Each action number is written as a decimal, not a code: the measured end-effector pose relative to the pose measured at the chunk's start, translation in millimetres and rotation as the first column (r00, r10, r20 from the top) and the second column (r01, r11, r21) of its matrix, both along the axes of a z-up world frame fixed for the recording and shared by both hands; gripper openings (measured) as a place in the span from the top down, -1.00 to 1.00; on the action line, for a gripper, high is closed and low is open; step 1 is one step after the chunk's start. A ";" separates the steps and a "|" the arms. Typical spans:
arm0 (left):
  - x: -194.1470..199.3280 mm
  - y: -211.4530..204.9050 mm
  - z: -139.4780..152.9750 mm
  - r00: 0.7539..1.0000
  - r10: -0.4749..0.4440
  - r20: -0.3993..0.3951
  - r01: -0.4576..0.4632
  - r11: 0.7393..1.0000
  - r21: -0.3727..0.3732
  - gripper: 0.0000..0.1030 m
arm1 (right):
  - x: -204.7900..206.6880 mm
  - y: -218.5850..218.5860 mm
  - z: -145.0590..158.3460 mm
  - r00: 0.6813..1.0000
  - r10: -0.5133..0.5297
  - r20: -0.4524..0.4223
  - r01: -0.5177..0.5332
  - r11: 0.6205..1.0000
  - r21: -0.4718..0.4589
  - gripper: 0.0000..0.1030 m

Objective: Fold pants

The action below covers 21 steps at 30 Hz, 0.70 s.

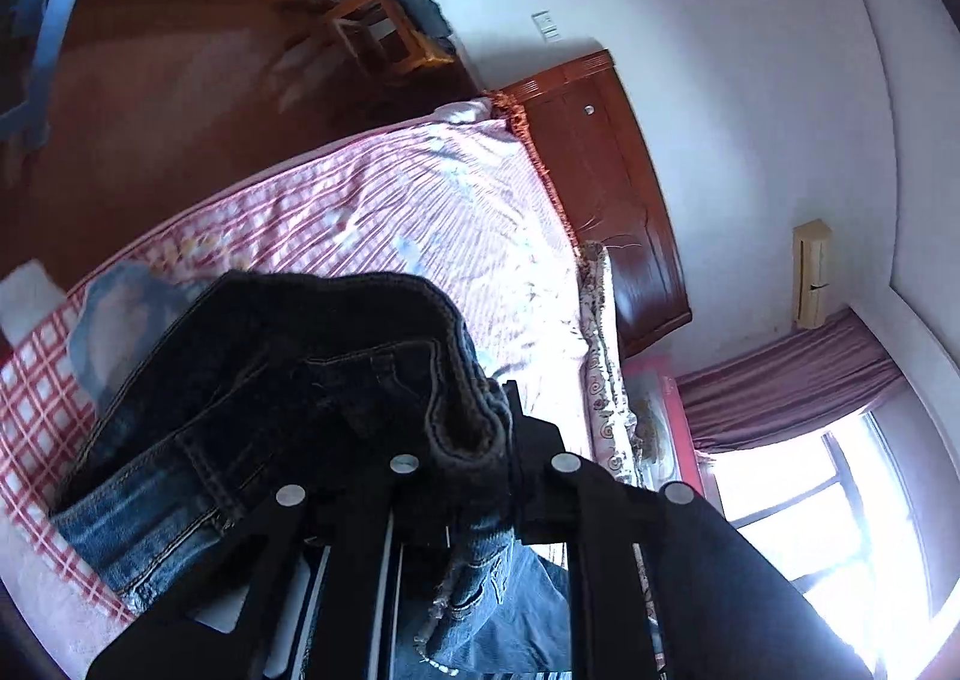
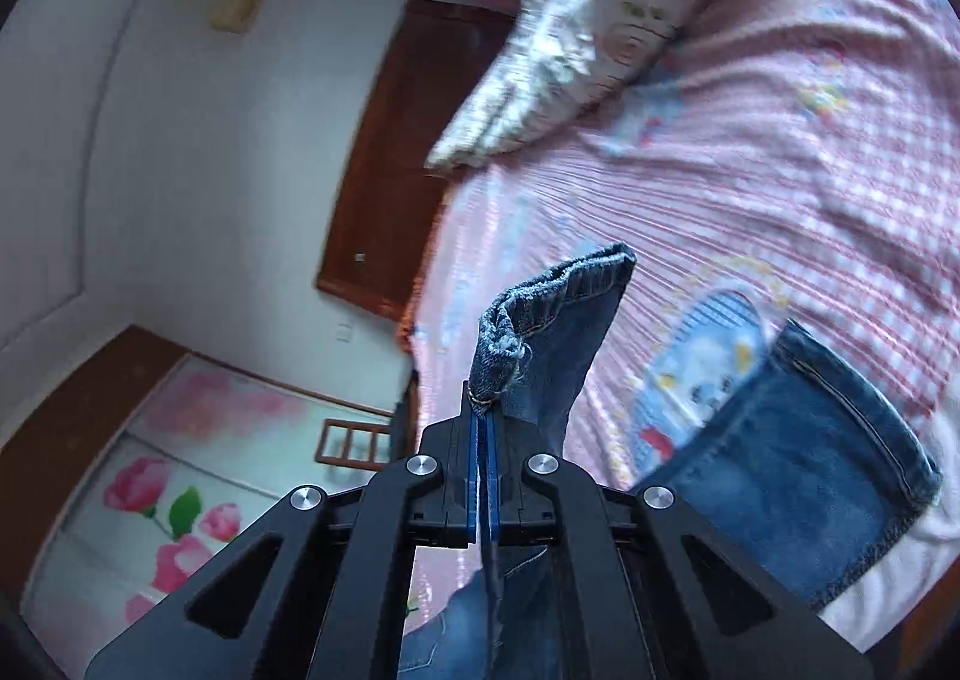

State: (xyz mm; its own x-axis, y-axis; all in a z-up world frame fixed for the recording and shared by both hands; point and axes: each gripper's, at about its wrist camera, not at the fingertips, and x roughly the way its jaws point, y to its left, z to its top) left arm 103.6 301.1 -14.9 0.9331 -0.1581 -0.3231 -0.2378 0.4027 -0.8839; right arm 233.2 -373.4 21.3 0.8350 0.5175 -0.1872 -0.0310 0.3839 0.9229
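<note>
Plainly the biggest thing in view is the bed, spread with a pink striped and checked sheet; a floral pillow lies at its head against the wooden headboard. The pants, blue denim jeans, hang partly lifted off that sheet, with the rest trailing down onto it.

The left gripper is clamped on a thick, bunched fold of dark denim that looks like the waistband end, its jaws nearly together around the cloth. The right gripper is pinched tight on the frayed edge of a leg hem, which stands up above the blue pads. The second leg cuff lies loose on the bed, just beside the right gripper.

Judged from here, the main risk is that thin right-hand bite: only a sliver of hem is caught, and the weight of the hanging denim could pull it free. The free leg could also drag and twist, leaving a crooked fold. The bulky wad on the left may hide uneven layers.

No container of any kind is visible, so nothing is held in one.
</note>
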 end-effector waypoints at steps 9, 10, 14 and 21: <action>-55.3 17.4 -75.4 0.975 -0.040 -0.219 0.063 0.993 0.099 0.80 | -65.0 -44.5 -136.2 0.936 -0.070 -0.345 0.056 0.997 -0.053 0.98; -57.1 16.9 -86.2 0.965 -0.035 -0.260 0.068 0.991 0.119 0.80 | -69.0 -44.7 -152.5 0.922 -0.077 -0.379 0.061 0.997 -0.053 0.98; -60.9 18.4 -89.2 0.962 -0.013 -0.273 0.056 0.987 0.153 0.80 | -71.4 -38.7 -156.2 0.927 -0.101 -0.361 0.077 0.994 -0.080 0.98; -84.5 33.2 -73.4 0.977 0.067 -0.201 -0.034 0.986 0.164 0.81 | -76.6 -36.4 -129.3 0.942 -0.058 -0.329 0.011 0.990 -0.144 0.98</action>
State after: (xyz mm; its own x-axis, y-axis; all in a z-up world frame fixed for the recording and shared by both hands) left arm 19.2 334.3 -88.3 0.8498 -0.0434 -0.5252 -0.4310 0.5164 -0.7400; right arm 156.6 -409.8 -108.1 0.7299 0.4391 -0.5239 0.2832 0.5033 0.8164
